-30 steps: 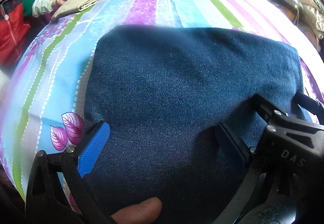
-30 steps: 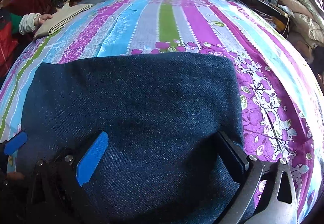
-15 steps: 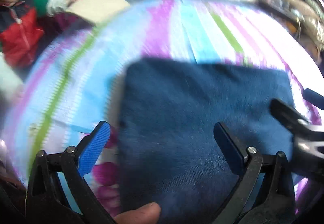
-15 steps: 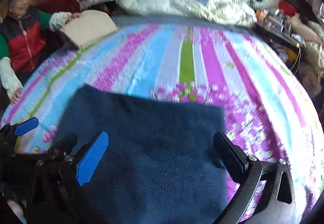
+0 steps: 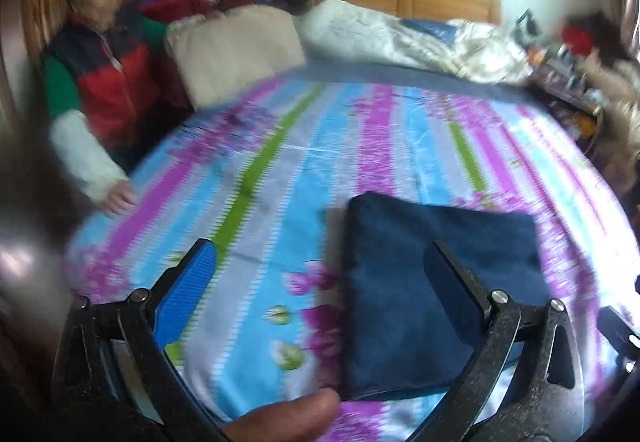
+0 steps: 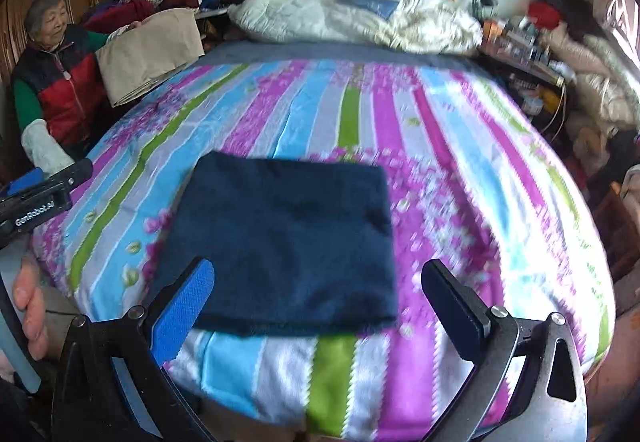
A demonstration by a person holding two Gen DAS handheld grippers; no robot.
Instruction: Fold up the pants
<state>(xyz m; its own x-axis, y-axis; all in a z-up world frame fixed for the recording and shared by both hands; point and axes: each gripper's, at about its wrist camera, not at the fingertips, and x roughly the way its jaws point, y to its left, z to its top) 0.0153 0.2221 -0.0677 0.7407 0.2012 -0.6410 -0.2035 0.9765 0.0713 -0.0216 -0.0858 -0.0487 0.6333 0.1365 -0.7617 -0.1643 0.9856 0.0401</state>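
The folded pants (image 6: 280,242) lie flat on the bed (image 6: 460,170), low in the frame, long side across it. Both the left claw (image 5: 320,282) and right claw (image 6: 318,294) gape empty; motion blur hides the fabric's folds.

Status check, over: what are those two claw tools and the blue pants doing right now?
Left gripper open, right gripper open, both empty. Pants folded flat on bed. Nothing in the way.

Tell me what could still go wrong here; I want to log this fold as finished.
1. The folded pants lie near the front edge of the striped bedsheet; a nudge could probably slide them off.
2. Both the left gripper and right gripper are open and empty, so nothing holds the layers; they might spring apart.
3. Both views are blurred, so uneven edges could go unnoticed.
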